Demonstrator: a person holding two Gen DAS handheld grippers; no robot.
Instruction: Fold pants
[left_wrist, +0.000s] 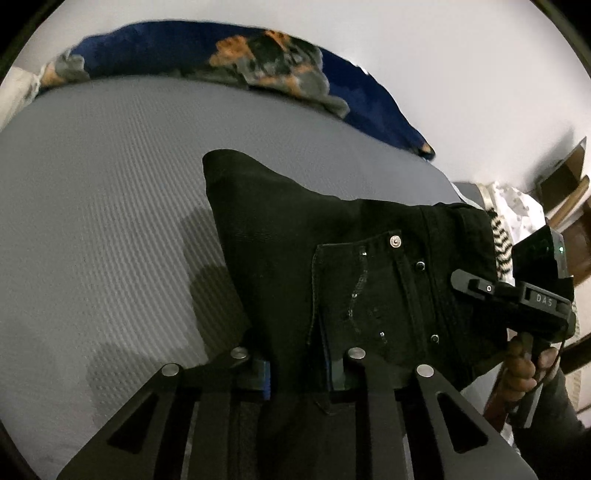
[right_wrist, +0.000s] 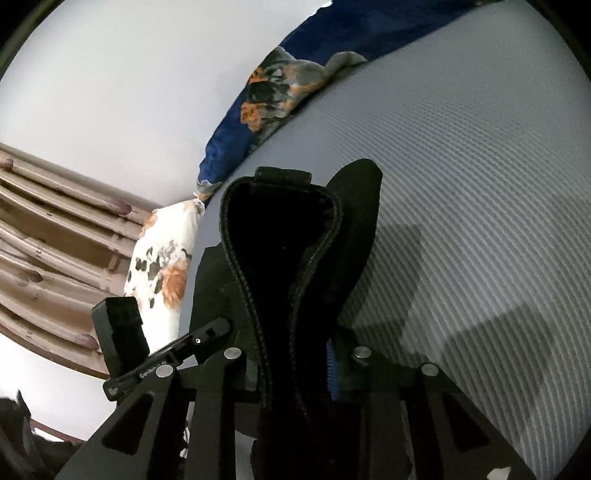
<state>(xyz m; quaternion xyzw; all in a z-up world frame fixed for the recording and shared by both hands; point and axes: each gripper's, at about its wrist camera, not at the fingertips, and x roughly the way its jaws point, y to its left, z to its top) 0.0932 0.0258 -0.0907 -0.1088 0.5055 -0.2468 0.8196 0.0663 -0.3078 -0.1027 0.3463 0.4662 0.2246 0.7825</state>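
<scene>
Both grippers, left (left_wrist: 299, 373) and right (right_wrist: 291, 373), clamped on black pants (left_wrist: 295, 251).

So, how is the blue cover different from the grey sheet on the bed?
The blue cover is dark, with orange and grey flower patches; the grey sheet is pale, with fine ribbed lines. The blue cover lies bunched along the far edge by the wall; the grey sheet lies flat, with part of the black pants over it. Both are fabric on the bed.

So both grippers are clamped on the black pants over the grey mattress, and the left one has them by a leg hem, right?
Not the hem: the left wrist view shows the left gripper clamped on the black pants beside a riveted pocket. The rest holds; the right gripper is clamped too, above the grey mattress.
</scene>
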